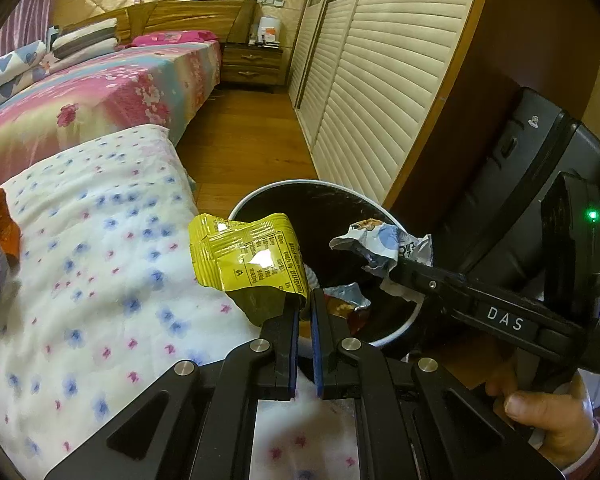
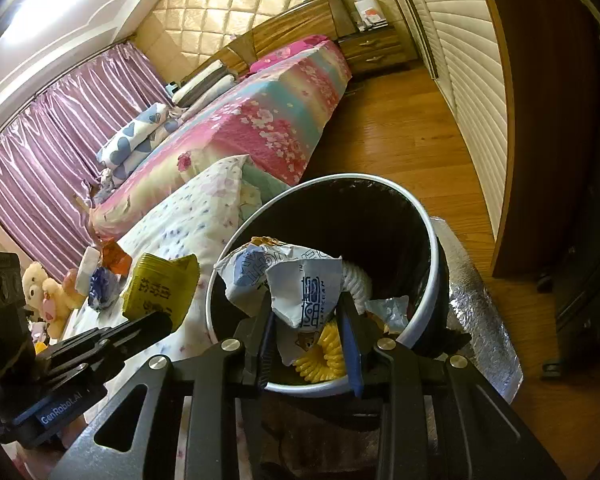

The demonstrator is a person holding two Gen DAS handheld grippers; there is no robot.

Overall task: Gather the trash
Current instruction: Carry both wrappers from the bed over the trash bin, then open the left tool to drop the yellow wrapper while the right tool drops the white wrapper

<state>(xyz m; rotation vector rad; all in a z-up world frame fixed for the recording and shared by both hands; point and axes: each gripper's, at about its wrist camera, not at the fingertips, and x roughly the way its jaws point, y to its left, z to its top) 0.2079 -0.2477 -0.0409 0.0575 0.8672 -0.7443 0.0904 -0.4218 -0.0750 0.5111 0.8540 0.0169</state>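
My left gripper [image 1: 305,300] is shut on a yellow snack wrapper [image 1: 248,260] and holds it at the near rim of the white bin [image 1: 396,330]. It also shows in the right wrist view [image 2: 160,320] with the yellow wrapper [image 2: 160,286] beside the bin. My right gripper [image 2: 306,308] is shut on a white and blue wrapper [image 2: 296,284] over the mouth of the bin [image 2: 432,240]. It also shows in the left wrist view [image 1: 392,270], holding that wrapper [image 1: 380,242]. Several pieces of trash lie inside the bin.
More wrappers, orange and blue [image 2: 106,272], lie on the floral white bedding [image 1: 100,264] at the left. A dark suitcase [image 1: 540,184] stands right of the bin, by slatted wardrobe doors [image 1: 380,100]. Wooden floor [image 2: 400,128] runs beyond.
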